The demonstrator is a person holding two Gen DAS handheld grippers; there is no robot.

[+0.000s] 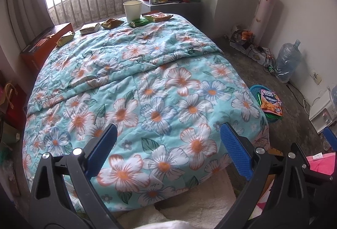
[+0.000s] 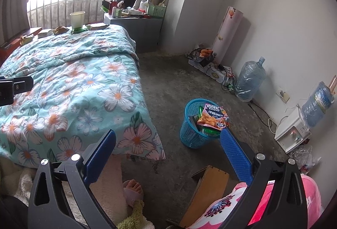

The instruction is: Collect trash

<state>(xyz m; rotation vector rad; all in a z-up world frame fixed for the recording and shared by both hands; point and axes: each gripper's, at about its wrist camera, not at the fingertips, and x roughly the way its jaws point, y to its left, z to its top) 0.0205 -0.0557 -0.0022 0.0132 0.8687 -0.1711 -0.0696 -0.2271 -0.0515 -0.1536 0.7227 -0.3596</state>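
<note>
Snack wrappers litter the bed's far end — both grippers' fingers spread, empty.

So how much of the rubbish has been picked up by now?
Partly done. The blue basket on the floor already holds snack bags, an orange one sticking out on top. Nothing is in hand: the left gripper and right gripper are both open and empty. Still left at the far end of the bed: a paper cup and several wrappers.
</note>
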